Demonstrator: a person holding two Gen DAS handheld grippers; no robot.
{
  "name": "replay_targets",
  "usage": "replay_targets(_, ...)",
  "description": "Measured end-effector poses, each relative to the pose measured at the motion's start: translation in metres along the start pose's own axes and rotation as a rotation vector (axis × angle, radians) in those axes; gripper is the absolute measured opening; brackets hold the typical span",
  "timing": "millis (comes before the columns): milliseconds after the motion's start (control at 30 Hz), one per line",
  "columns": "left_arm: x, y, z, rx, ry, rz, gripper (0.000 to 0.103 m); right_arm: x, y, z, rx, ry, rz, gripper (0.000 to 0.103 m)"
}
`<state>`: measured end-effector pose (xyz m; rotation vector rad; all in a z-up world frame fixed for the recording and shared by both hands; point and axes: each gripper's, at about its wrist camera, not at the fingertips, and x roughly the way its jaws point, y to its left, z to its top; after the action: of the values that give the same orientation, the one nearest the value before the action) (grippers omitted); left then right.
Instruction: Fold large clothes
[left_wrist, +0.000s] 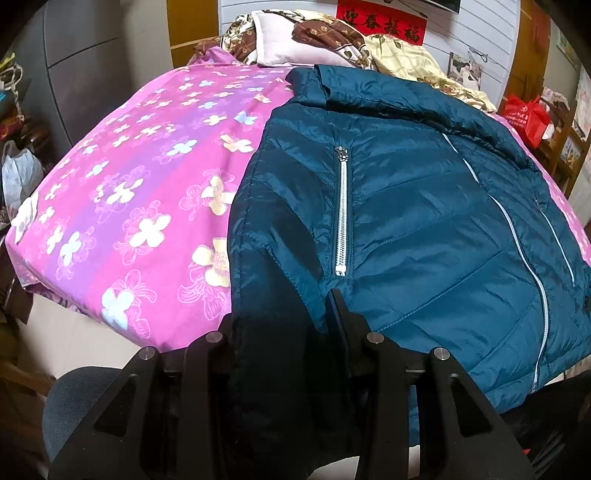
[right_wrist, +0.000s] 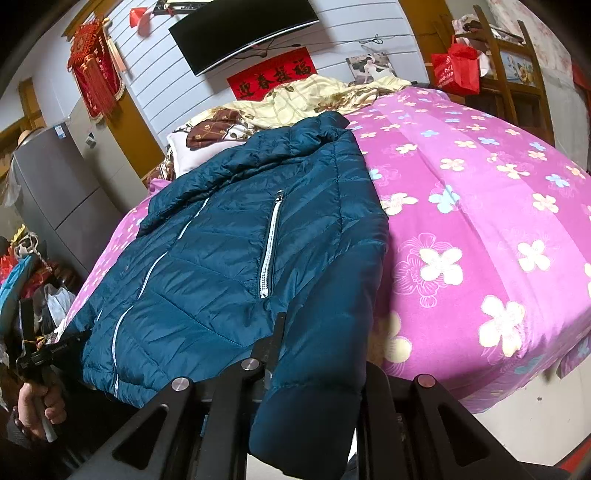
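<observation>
A teal quilted jacket (left_wrist: 417, 221) with silver zippers lies front-up on a bed with a pink floral sheet (left_wrist: 140, 192). In the left wrist view its left sleeve (left_wrist: 273, 332) runs down between my left gripper's fingers (left_wrist: 343, 317); the left gripper (left_wrist: 284, 325) is shut on that sleeve near the bed's front edge. In the right wrist view the jacket (right_wrist: 221, 258) lies left of centre, and its right sleeve (right_wrist: 325, 362) hangs between the fingers of my right gripper (right_wrist: 321, 354), which is shut on it. The sleeve cuff (right_wrist: 299, 435) droops over the bed edge.
Pillows and a crumpled yellow quilt (right_wrist: 310, 96) lie at the head of the bed. A grey cabinet (right_wrist: 55, 192) and clutter stand left of the bed, a wooden shelf with a red bag (right_wrist: 458, 70) at the right. Pink sheet (right_wrist: 480, 221) spreads right of the jacket.
</observation>
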<state>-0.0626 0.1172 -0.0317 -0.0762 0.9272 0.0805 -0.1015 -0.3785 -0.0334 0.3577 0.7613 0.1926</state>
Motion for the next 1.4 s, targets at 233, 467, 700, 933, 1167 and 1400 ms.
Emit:
replay_targets(233, 0.0012, 0.0005, -0.0002, -0.001, 0.002, 0.002, 0.037, 0.0000, 0.0003, -0.0001, 0.003, 0.000, 0.001, 0.013)
replay_targets(467, 0.0032, 0.0006, -0.0006, -0.001, 0.007, 0.007, 0.040, 0.0003, 0.0006, -0.0003, 0.000, 0.002, -0.002, 0.013)
replay_targets(700, 0.0042, 0.0015, -0.0002, -0.001, 0.008, 0.009, 0.042, 0.0003, 0.0006, -0.0003, 0.000, 0.002, -0.003, 0.013)
replay_targets(933, 0.0046, 0.0018, -0.0002, -0.001, 0.008, 0.010, 0.044, 0.0000, 0.0004, -0.0005, 0.000, 0.002, -0.002, 0.013)
replay_targets(1167, 0.0051, 0.0021, -0.0002, -0.001, 0.008, 0.011, 0.046, 0.0000, 0.0008, -0.0007, -0.001, 0.001, -0.002, 0.013)
replay_targets(1400, 0.0053, 0.0022, 0.0000, -0.001, 0.008, 0.012, 0.048, -0.0001, 0.0008, -0.0007, -0.002, 0.001, -0.002, 0.013)
